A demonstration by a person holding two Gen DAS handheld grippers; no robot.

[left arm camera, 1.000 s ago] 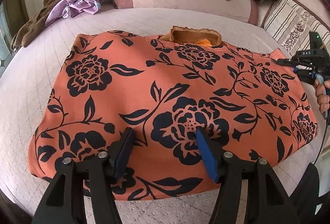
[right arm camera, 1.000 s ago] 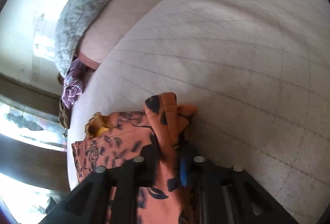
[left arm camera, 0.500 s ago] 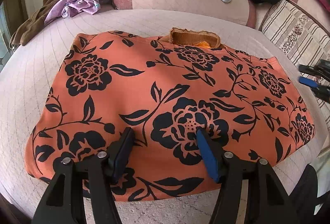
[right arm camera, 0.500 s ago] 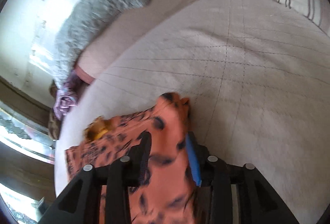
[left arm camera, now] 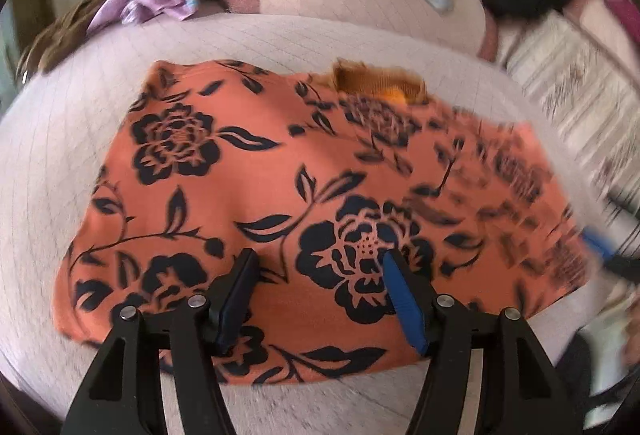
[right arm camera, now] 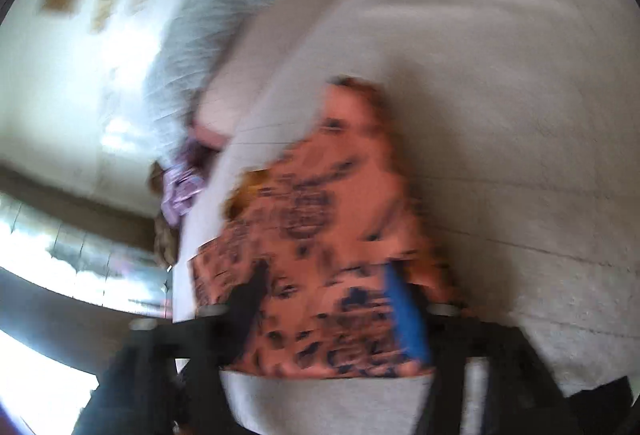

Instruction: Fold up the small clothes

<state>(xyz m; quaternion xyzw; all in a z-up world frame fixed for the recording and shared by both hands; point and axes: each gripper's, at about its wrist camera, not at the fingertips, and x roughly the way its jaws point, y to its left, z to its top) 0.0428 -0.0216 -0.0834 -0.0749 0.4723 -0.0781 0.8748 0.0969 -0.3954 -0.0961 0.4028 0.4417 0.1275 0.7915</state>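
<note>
Right gripper: jaws have just been opening; it let go the orange garment corner.
Left gripper: open above the garment, as before.

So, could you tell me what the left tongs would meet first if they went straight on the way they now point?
Probably the orange floral garment: the open left tongs point down at its near half on the bed.

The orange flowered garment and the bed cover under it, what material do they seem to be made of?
Orange flowered garment: probably a soft knit or brushed fabric, matte, draping without sharp creases; a ribbed mustard collar shows at its far edge. Bed cover: quilted textile, pale pink and matte, judging by its grid of stitched lines. The exact fibres cannot be told.
</note>
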